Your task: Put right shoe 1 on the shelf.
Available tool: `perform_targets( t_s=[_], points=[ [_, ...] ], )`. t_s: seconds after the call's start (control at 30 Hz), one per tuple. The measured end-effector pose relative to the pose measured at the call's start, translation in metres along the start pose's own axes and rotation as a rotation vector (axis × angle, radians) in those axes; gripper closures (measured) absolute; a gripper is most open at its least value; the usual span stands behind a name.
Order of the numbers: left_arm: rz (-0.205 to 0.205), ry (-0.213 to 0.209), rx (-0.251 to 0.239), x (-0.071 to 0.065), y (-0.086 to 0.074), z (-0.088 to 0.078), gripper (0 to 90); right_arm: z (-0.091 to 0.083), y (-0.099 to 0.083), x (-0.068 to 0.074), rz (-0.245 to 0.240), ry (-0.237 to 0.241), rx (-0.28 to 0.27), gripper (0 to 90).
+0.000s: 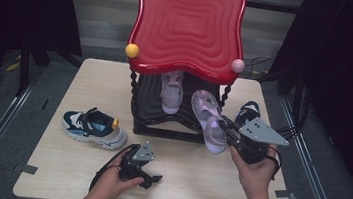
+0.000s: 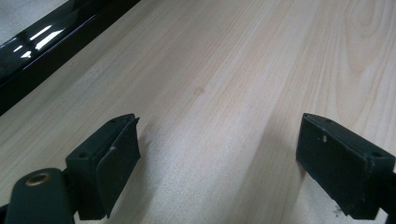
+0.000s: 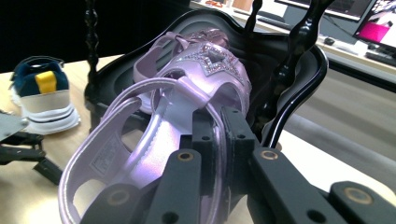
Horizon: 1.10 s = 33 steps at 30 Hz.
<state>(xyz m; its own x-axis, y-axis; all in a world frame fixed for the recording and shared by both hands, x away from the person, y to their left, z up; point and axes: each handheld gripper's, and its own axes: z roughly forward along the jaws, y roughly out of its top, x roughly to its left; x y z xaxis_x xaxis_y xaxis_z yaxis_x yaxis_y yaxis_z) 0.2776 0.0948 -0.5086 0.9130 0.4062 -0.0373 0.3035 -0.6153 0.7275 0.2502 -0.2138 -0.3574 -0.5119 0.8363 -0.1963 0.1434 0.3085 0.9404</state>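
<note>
Lower left of centre in the high view, left gripper (image 1: 148,177) rests on the table (image 1: 56,166), jaws wide, nothing between; sneaker (image 1: 93,128) just up-left; centre holds black shelf (image 1: 162,115) with one sandal (image 1: 171,91); right of centre, right gripper (image 1: 225,130) clamps purple sandal (image 1: 208,121) side edge, toe tilted toward the shelf
</note>
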Motion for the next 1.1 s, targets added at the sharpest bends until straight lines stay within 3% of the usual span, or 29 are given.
perform_targets(
  t_s=[0.63,1.1],
  points=[
    [-0.001,0.001,0.000,0.000,0.000,0.000,12.7,0.036,0.018,0.012,-0.010,-0.124,-0.026,84.8],
    [0.000,0.002,-0.002,0.000,0.000,0.000,12.7,0.058,0.019,0.013,0.020,-0.222,-0.043,84.8]
  ],
)
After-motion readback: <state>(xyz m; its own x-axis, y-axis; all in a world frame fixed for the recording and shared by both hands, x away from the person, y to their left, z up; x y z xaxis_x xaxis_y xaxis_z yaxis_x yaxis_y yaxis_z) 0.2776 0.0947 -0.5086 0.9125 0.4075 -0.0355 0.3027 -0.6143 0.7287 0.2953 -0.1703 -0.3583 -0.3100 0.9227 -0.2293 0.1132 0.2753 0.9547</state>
